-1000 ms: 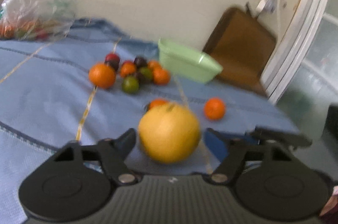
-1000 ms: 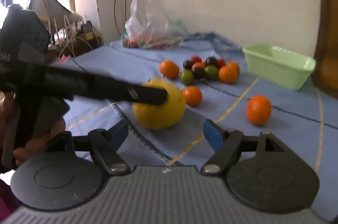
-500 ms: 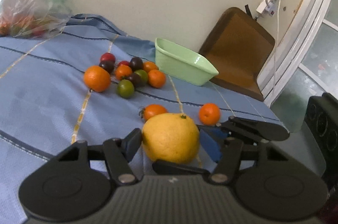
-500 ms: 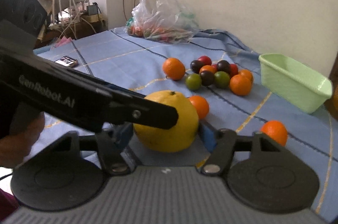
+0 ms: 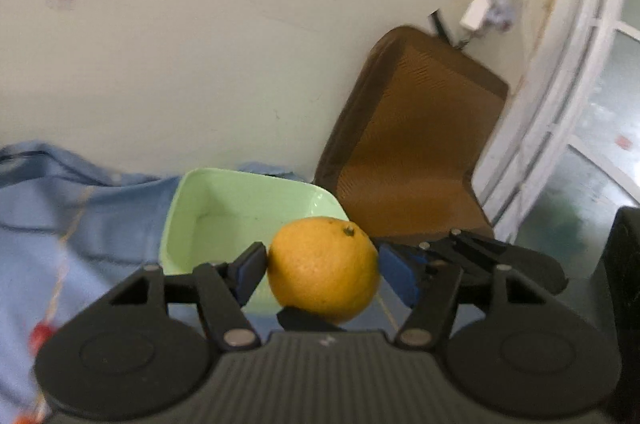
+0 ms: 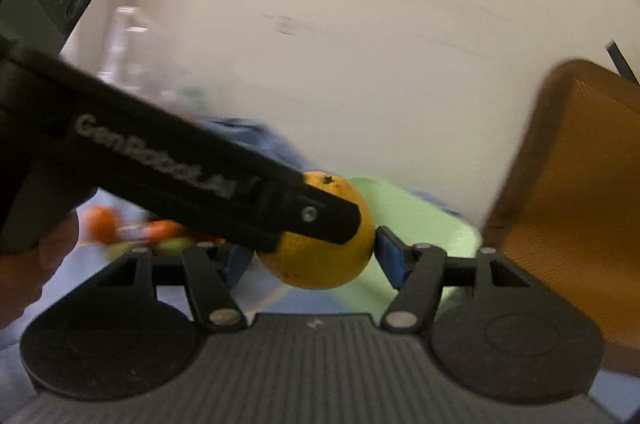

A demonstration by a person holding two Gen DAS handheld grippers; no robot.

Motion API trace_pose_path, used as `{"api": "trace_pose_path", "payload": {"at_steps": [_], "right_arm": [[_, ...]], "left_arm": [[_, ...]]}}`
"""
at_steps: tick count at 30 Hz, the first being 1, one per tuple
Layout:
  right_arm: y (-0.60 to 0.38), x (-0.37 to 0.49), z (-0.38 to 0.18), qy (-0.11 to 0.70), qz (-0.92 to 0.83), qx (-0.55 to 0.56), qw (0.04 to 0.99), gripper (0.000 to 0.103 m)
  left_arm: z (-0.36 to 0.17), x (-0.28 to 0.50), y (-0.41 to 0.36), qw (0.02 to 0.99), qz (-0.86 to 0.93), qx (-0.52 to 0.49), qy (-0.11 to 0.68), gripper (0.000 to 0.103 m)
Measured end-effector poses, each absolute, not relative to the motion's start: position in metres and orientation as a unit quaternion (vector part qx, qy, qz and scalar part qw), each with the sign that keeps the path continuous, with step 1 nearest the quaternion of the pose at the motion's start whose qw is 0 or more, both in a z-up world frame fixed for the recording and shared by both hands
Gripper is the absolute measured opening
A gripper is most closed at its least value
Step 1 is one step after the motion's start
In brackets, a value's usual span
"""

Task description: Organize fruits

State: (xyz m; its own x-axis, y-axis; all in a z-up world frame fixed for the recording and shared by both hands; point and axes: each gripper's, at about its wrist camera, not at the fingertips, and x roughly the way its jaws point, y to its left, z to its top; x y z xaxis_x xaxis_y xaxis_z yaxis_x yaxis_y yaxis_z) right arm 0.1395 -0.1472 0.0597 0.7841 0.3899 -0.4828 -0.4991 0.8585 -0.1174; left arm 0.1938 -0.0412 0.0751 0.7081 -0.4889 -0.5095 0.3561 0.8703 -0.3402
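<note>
Yellow citrus [image 5: 323,270] gripped by both tools above green tub [image 5: 224,208], half-open left tool [image 5: 320,270] and right tool [image 6: 316,252] pressing its sides. Right view alone shows small fruits [image 6: 132,230] behind.

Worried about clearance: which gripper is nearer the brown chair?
Right. The right gripper is on the chair side of the yellow citrus; the left gripper is on its far side from the brown chair. Both jaws clamp the citrus.
</note>
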Motion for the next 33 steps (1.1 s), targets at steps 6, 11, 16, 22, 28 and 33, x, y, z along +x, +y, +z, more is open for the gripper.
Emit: {"api": "trace_pose_path", "payload": {"at_steps": [6, 11, 16, 22, 28, 33], "right_arm": [[-0.169, 0.200, 0.037, 0.272, 0.212, -0.070, 0.936, 0.068], [-0.170, 0.207, 0.029, 0.261, 0.208, -0.075, 0.940, 0.071], [-0.178, 0.182, 0.044, 0.245, 0.198, -0.045, 0.948, 0.070], [-0.200, 0.113, 0.053, 0.230, 0.213, 0.033, 0.949, 0.070], [-0.187, 0.029, 0.034, 0.229, 0.209, 0.048, 0.950, 0.070], [-0.172, 0.007, 0.018, 0.249, 0.196, 0.070, 0.946, 0.070]], "left_arm": [[0.048, 0.246, -0.062, 0.908, -0.217, -0.110, 0.340, 0.065], [0.030, 0.251, -0.065, 0.903, -0.210, -0.112, 0.357, 0.074], [0.051, 0.223, -0.039, 0.911, -0.209, -0.132, 0.330, 0.074], [0.073, 0.115, 0.012, 0.940, -0.190, -0.117, 0.258, 0.081], [0.043, 0.021, 0.031, 0.953, -0.138, -0.083, 0.258, 0.084], [0.020, -0.012, 0.026, 0.959, -0.097, -0.035, 0.263, 0.084]]}}
